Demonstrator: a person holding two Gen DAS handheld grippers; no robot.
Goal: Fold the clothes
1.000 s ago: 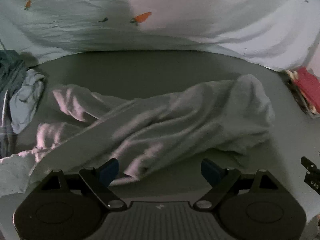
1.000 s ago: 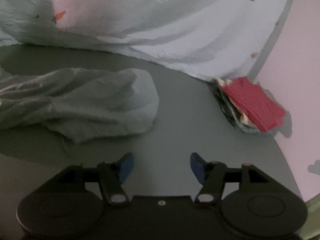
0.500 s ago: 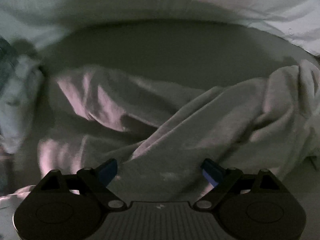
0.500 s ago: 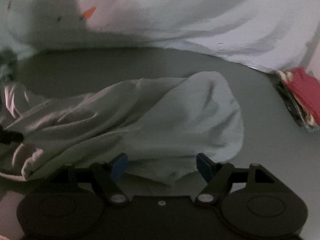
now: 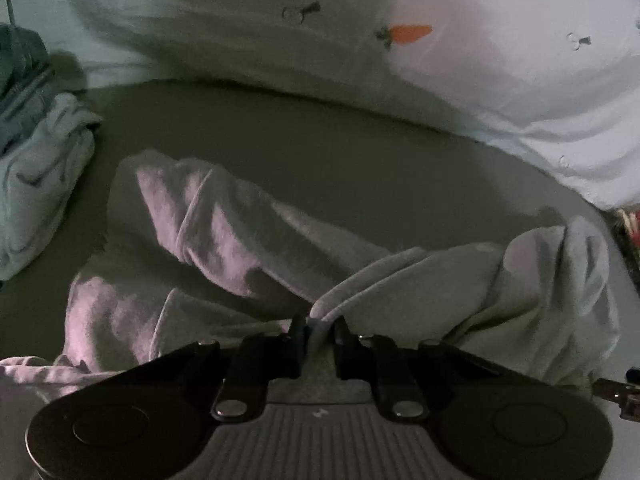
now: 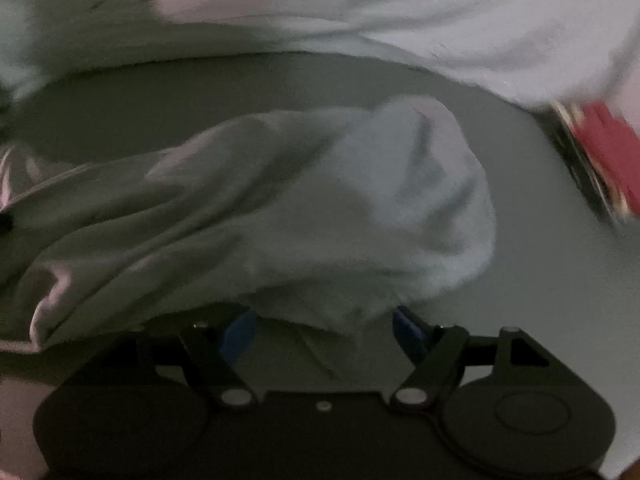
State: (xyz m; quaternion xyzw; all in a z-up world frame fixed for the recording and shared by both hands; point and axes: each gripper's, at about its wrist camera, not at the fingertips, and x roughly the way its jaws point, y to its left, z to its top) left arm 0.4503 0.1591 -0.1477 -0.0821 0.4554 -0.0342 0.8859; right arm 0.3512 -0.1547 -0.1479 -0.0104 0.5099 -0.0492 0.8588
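Observation:
A crumpled pale grey garment (image 5: 224, 232) lies across the dark grey-green surface (image 5: 320, 140), its legs or sleeves crossing in the middle. My left gripper (image 5: 318, 326) is closing, its jaws pinching a raised fold of this garment near the front edge. In the right wrist view the same garment (image 6: 320, 208) bulges into a rounded end. My right gripper (image 6: 326, 324) stands open at that end's near hem. The cloth's edge lies between the blue pads (image 6: 240, 334), and they do not press on it.
A pale quilt with small carrot prints (image 5: 480, 60) is heaped along the far side. A pile of other clothes (image 5: 36, 168) sits at the left. Something red on a dark patterned base (image 6: 608, 148) lies at the right edge.
The left gripper moved down to the garment and closed on a fold of it. The right gripper swung left from bare surface to the garment's rounded end and stayed open.

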